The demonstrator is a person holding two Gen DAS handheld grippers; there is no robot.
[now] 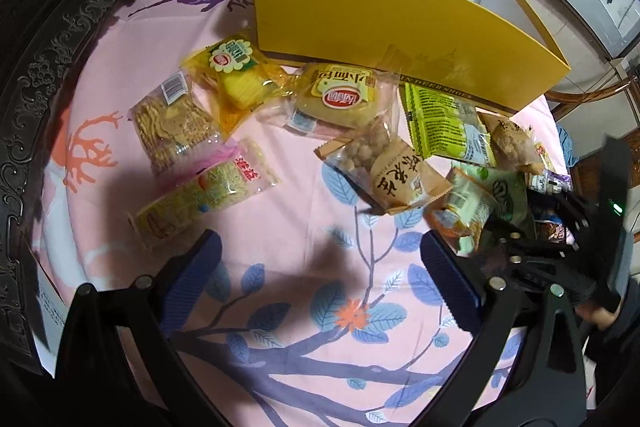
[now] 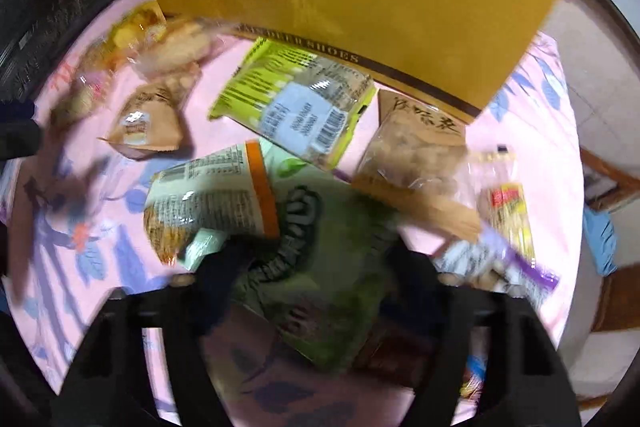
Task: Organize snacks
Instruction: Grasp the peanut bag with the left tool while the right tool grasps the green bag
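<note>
Judging from the scattered packets, the sorting is only at its start. The yellow box stands open at the far side of the pink cloth, and through its opening only one small pale item can be seen inside; what it is cannot be told. About ten snack packets lie loose in front of the box, among them a yellow cracker packet, a lime green packet and a brown paper packet.

The right gripper is down over the green packet, which lies between its two fingers. This view is blurred, so it cannot be said whether the fingers already press on it. The left gripper hangs with its fingers wide apart over bare cloth, holding nothing.

For moving there is open cloth near the left gripper. The right side is crowded: packets overlap there, and the purple-edged packet lies near the cloth's edge. The front wall of the box is high, so a packet probably needs to be lifted well over its rim.
</note>
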